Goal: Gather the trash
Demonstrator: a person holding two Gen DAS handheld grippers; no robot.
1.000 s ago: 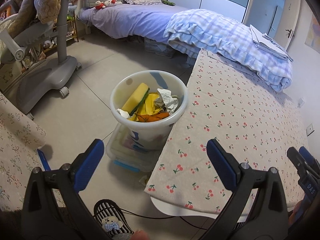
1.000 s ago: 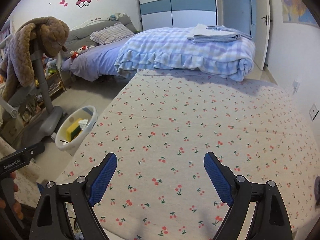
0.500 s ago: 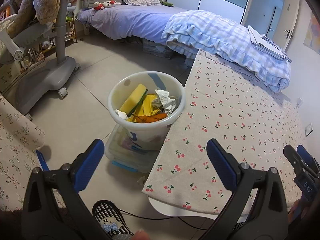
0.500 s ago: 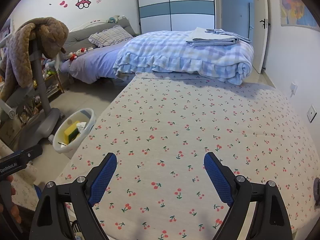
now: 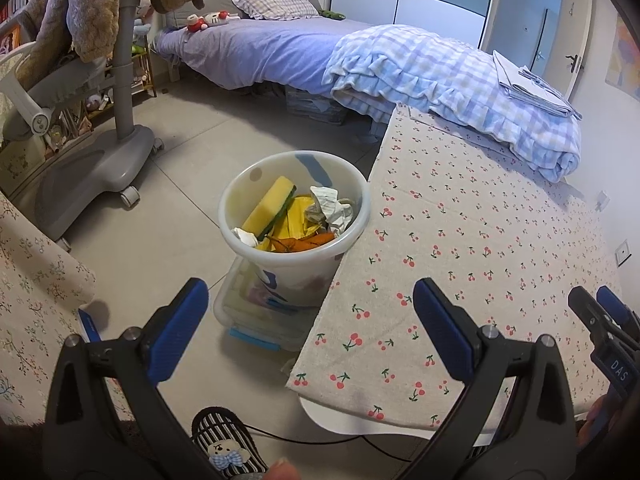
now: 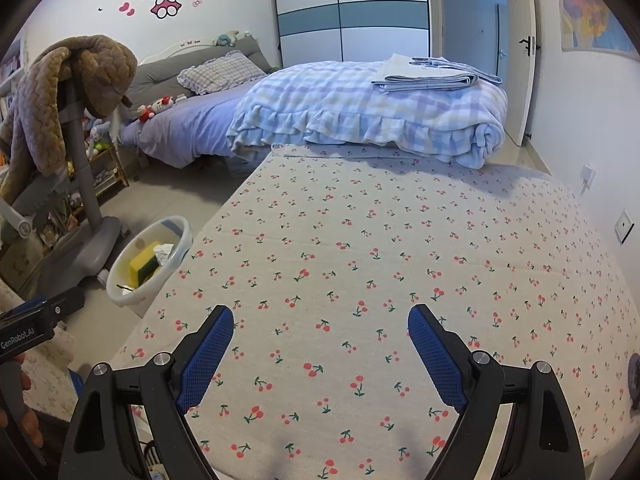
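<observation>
Black left gripper (image 6: 30,326): "GenRobot.AI" | right gripper (image 5: 612,356): "DAS"

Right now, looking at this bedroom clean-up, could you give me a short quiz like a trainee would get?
1. True or false: the right gripper holds trash.
2. Which sits in the white plastic bucket? A) yellow sponge with green backing B) glass bottle C) shoe
3. Fill in: the cherry-print tablecloth has ___ trash lying on it.

Key: 1 false, both it and the left gripper are open and empty; 2 A; 3 no visible.
</observation>
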